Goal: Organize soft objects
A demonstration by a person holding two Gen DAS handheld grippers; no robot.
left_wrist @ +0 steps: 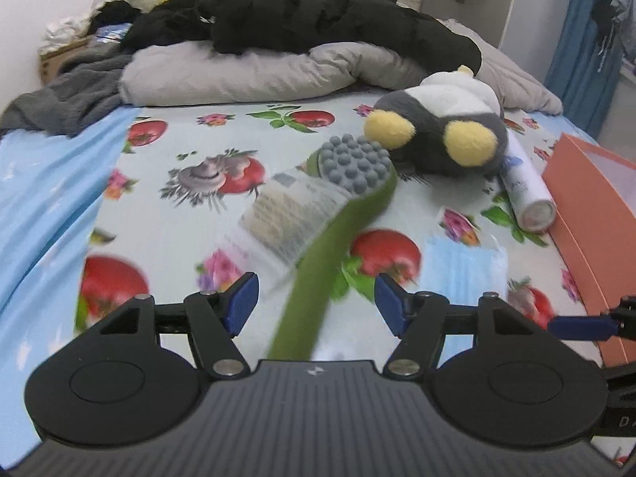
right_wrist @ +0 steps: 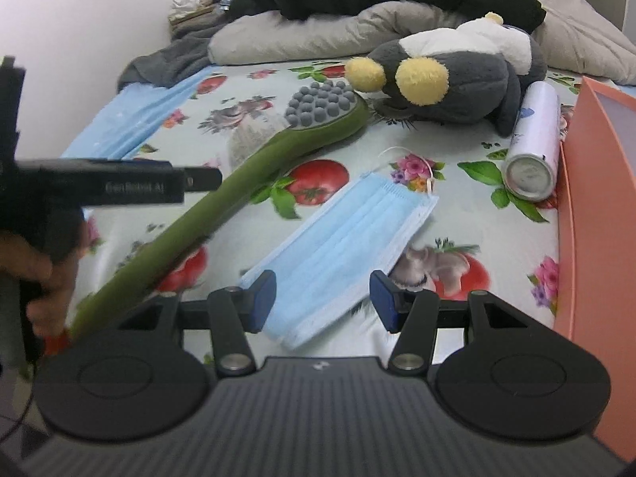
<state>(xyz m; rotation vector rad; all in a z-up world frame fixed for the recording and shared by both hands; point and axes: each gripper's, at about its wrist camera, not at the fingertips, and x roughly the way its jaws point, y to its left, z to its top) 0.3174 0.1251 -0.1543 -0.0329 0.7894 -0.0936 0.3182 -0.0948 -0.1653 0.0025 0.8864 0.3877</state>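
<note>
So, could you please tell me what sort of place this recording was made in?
Most likely a bedroom: the work surface is a bed with a fruit-print sheet, a grey pillow lies at its far end, and a plush toy rests nearby.

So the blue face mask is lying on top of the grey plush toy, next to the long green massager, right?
Not quite. The blue face mask lies flat on the patterned bedsheet, apart from the grey plush toy, which sits farther back. The long green massager does lie beside the mask. The right wrist view shows this.
</note>
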